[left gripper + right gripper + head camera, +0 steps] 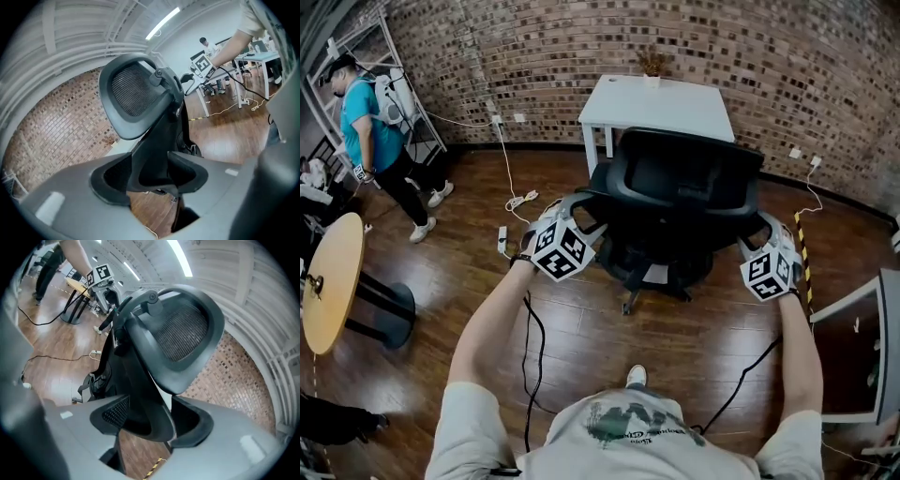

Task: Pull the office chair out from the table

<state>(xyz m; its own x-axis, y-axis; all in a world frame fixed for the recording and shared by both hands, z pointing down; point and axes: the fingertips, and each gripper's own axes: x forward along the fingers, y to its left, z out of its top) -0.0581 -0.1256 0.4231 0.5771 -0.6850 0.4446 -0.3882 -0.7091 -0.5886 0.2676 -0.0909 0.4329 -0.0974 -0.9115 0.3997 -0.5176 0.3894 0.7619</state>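
I hold the office chair (684, 187), which stands just before the white tabletop (661, 105), with my left tool (152, 174) and right tool (149, 420) each clamped on an armrest (577, 202), and next I must pull it steadily toward me.

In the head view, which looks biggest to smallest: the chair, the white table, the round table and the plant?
1. chair
2. white table and round table: about alike, so unranked
3. plant
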